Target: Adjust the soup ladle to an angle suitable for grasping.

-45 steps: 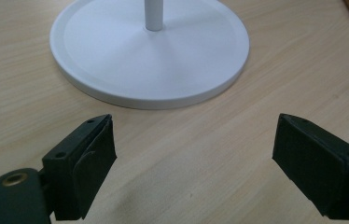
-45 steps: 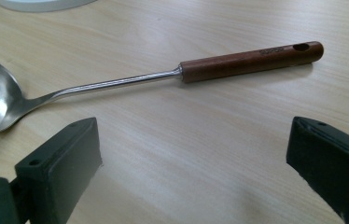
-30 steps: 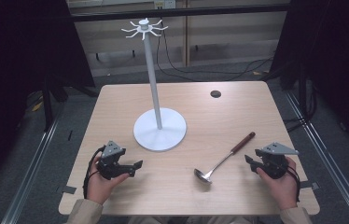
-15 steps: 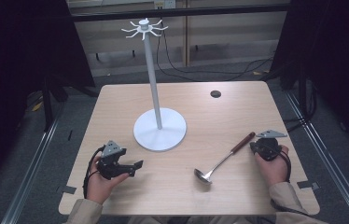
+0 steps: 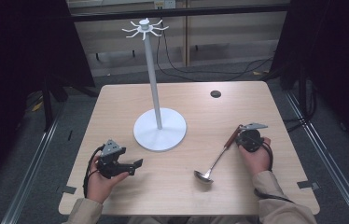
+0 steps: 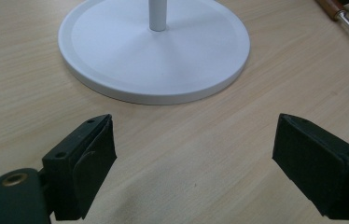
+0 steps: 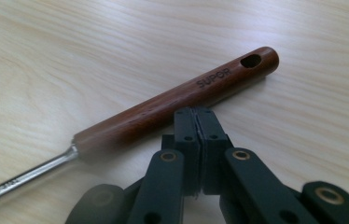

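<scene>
**A:** Where is the ladle?

**B:** In the high view, a steel ladle with a reddish-brown wooden handle (image 5: 218, 157) lies flat on the pale wooden table (image 5: 238, 100), lower right of centre. Its bowl points toward the bottom of the frame, its handle slanting up to the right.

**A:** And the right-hand claw?

**B:** The right gripper (image 5: 243, 136) sits at the handle's upper end. In the right gripper view its two black jaws are pressed together with nothing between them, tips just beside or touching the wooden handle (image 7: 177, 105), near its hanging hole. It holds nothing. Closed like that, it looks set to nudge the handle rather than pinch it.

**A:** The left one?

**B:** The left gripper (image 5: 135, 164) rests at the lower left, jaws spread wide and empty, aimed at the round white base (image 6: 154, 49) of a tall white stand (image 5: 151, 74). Hooks fan out at its top, probably where the ladle's hole would hang.
</scene>
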`<state>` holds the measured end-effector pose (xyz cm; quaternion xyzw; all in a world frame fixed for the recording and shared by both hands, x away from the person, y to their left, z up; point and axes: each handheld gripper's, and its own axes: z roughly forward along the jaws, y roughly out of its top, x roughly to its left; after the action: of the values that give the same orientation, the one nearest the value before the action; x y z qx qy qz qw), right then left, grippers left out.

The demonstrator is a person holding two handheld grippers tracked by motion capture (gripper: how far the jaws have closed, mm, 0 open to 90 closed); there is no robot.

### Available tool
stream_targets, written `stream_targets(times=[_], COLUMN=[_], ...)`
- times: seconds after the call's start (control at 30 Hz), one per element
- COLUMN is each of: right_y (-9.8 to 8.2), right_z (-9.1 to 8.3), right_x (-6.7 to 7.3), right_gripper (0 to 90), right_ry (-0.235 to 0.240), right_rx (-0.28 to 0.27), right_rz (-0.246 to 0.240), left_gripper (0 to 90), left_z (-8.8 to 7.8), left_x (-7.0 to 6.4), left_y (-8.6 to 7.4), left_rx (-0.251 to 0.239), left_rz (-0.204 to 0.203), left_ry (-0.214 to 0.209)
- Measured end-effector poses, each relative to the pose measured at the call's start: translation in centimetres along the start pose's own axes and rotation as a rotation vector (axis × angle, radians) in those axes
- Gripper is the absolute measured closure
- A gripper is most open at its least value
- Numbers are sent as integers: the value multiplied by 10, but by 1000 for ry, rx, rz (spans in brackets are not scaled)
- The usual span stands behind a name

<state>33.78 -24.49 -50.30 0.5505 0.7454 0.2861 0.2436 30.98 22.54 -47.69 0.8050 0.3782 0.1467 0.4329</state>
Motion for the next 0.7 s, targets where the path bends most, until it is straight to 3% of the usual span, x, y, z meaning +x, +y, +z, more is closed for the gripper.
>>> stream_targets(times=[0.4, 0.7], right_y=[17, 25], right_z=[14, 21], right_x=[26, 35], right_gripper=[881, 868], right_ry=[66, 103], right_rx=[7, 12], right_rz=[-12, -13], left_gripper=[130, 130], left_z=[-1, 1], left_x=[1, 0], left_y=[2, 1], left_rx=[-15, -11], left_rz=[-6, -4], left_ry=[-1, -3])
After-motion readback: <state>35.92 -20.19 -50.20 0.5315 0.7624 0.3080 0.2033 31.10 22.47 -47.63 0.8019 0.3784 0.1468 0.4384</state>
